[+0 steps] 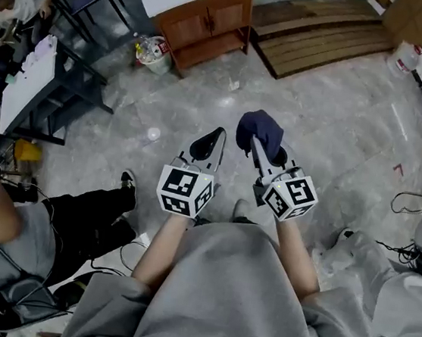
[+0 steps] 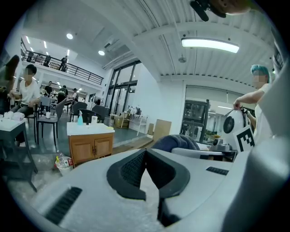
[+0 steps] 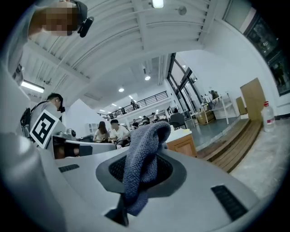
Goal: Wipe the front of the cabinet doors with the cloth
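A small wooden cabinet point(image 1: 206, 22) with a white top and two doors stands far ahead on the grey floor; it also shows in the left gripper view as the cabinet point(image 2: 90, 147). My right gripper point(image 1: 259, 145) is shut on a dark blue cloth point(image 1: 261, 130), which bunches above the jaws. In the right gripper view the cloth point(image 3: 144, 156) hangs clamped between the jaws of the right gripper point(image 3: 147, 170) and partly hides the cabinet point(image 3: 182, 145). My left gripper point(image 1: 212, 137) is held beside it, shut and holding nothing, as is plain on the left gripper point(image 2: 146, 153).
A bin with bottles point(image 1: 152, 51) sits left of the cabinet. Dark tables and chairs point(image 1: 50, 83) line the left, with a seated person point(image 1: 52, 221) close by. A wooden platform point(image 1: 319, 32) lies at the back right, with a water jug point(image 1: 405, 58) and cables point(image 1: 409, 200) on the right.
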### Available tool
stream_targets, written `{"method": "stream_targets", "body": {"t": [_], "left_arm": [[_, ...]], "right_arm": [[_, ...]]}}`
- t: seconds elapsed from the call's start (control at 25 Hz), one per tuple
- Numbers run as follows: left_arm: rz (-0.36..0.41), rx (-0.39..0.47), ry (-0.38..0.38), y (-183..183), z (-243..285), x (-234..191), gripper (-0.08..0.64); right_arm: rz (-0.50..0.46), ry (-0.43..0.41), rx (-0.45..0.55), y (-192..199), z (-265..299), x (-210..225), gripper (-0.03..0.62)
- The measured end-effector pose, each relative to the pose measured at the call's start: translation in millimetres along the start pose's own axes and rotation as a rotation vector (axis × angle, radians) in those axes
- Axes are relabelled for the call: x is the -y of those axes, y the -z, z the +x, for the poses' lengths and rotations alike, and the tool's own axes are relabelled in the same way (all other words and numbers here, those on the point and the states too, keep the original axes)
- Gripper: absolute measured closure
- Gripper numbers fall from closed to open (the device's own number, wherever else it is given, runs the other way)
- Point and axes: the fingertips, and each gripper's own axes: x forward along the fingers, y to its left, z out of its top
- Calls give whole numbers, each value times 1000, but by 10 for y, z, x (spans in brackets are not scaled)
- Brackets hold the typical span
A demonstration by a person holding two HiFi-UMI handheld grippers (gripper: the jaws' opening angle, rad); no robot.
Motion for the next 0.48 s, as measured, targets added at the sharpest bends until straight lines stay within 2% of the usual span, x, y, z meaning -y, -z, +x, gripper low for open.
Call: {"method": "stream_targets", "body": {"t": [0.28, 0.48], "left_arm": [[-2, -7, -46, -45, 314, 219, 552], [4, -25, -62, -14, 419, 220, 552]], "right_arm": [[14, -55, -19, -128, -68, 374, 531], [33, -65, -20, -138, -8, 517, 532]]}}
